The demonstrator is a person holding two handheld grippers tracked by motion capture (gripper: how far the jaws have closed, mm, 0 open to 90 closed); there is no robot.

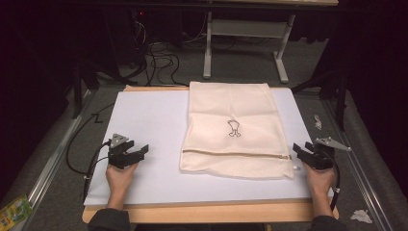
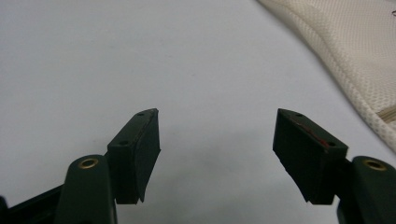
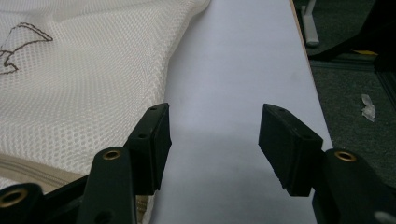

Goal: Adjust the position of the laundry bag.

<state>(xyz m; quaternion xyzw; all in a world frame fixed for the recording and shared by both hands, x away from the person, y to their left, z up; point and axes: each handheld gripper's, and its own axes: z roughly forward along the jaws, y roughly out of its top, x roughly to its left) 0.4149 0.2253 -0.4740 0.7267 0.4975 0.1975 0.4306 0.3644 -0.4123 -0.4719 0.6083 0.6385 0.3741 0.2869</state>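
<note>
A cream mesh laundry bag [image 1: 233, 129] lies flat on the white table mat [image 1: 144, 120], with a small dark embroidered figure [image 1: 234, 128] at its middle and a zipper [image 1: 235, 154] running along its near edge. My left gripper [image 1: 139, 152] rests on the mat to the left of the bag, open, with nothing between its jaws [image 2: 217, 156]; the bag's edge [image 2: 355, 60] lies off to its upper right. My right gripper [image 1: 299, 150] sits at the bag's near right corner, open and empty [image 3: 214, 144], its left jaw just beside the mesh [image 3: 79, 93].
The mat lies on a wooden tabletop [image 1: 207, 211]. Behind the table stand a white desk frame [image 1: 245, 33] and loose cables [image 1: 159, 62] on the grey floor. Paper scraps [image 1: 361, 215] lie on the floor at the right, a green packet [image 1: 14, 209] at the left.
</note>
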